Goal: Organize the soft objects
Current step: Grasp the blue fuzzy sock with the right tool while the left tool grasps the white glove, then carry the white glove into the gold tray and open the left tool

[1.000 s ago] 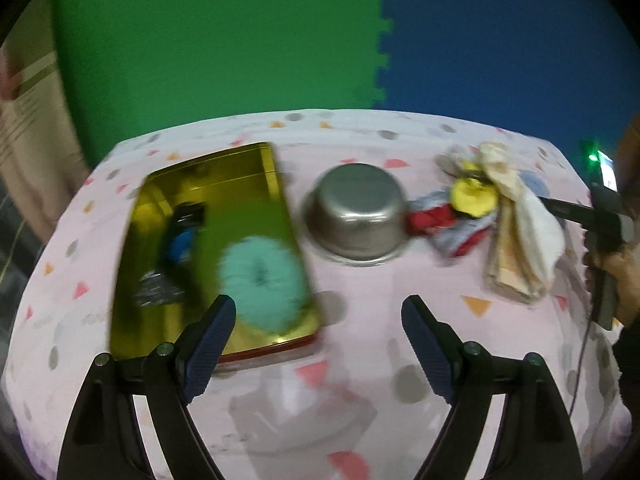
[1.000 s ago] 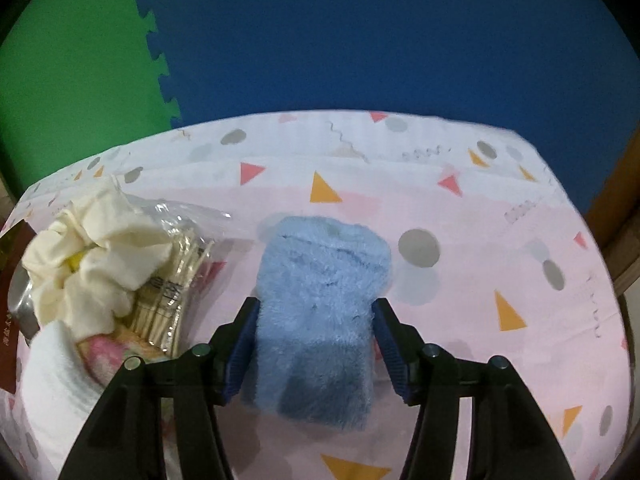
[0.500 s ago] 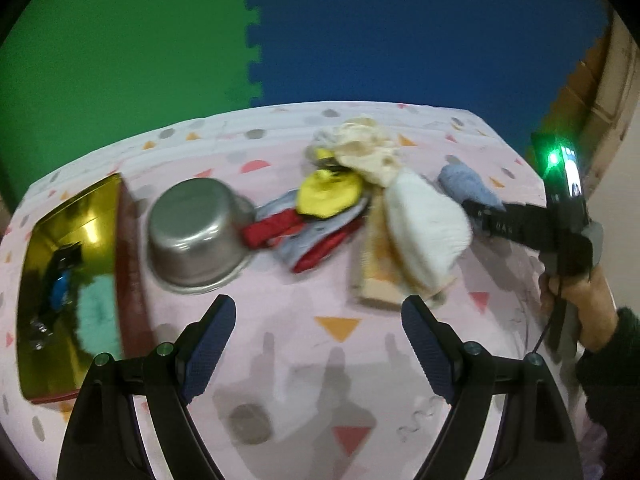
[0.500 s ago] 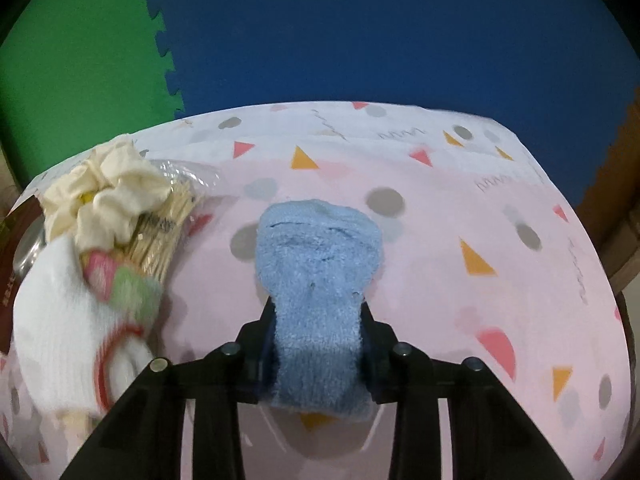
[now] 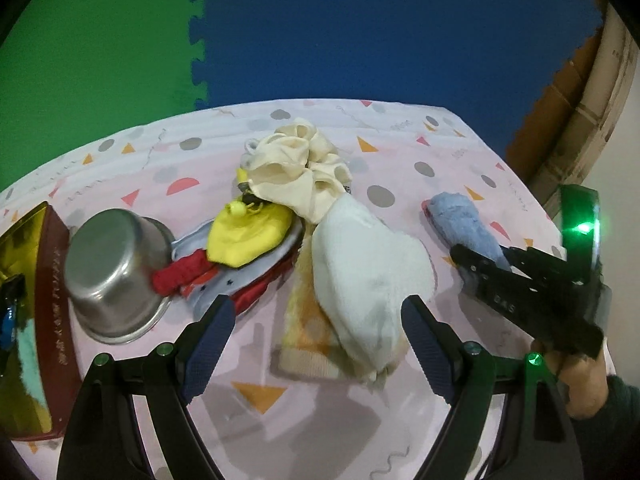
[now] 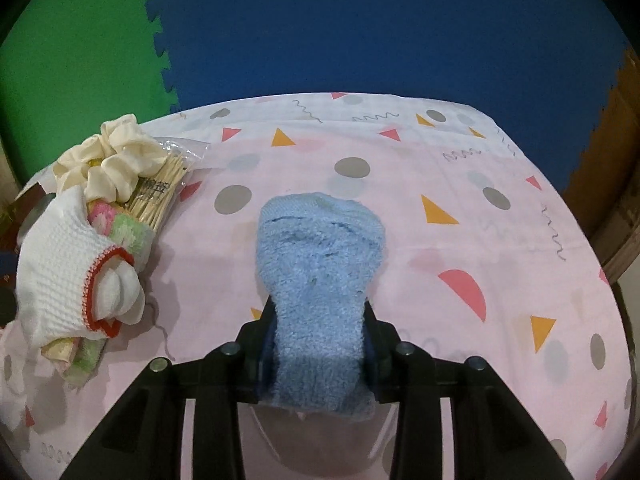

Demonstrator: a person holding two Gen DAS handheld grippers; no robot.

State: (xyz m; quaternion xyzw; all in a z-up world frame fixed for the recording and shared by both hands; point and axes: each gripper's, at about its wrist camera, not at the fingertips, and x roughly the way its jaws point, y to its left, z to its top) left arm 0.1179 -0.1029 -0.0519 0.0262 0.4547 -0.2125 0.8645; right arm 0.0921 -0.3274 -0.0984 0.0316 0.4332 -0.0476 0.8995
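On the table [image 5: 400,148], centre: a heap of soft things, scrunchie [image 5: 296,160] at the back, knit glove [image 5: 364,276] in front, lying over a folded towel [image 5: 304,336]. Left of the heap, touching it: upturned pot [image 5: 112,272]; farther left, a tin box [image 5: 44,312]. Right, apart from the heap: fluffy sock [image 6: 320,264].

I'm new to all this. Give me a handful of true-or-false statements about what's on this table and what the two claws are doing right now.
1. The right claw squeezes the fluffy blue sock. True.
2. The left claw holds the white sock. False: it is open, holding nothing.
3. The steel pot lies tipped on its side. True.
4. The yellow cloth sits inside the pot. False: it lies on the pile beside it.
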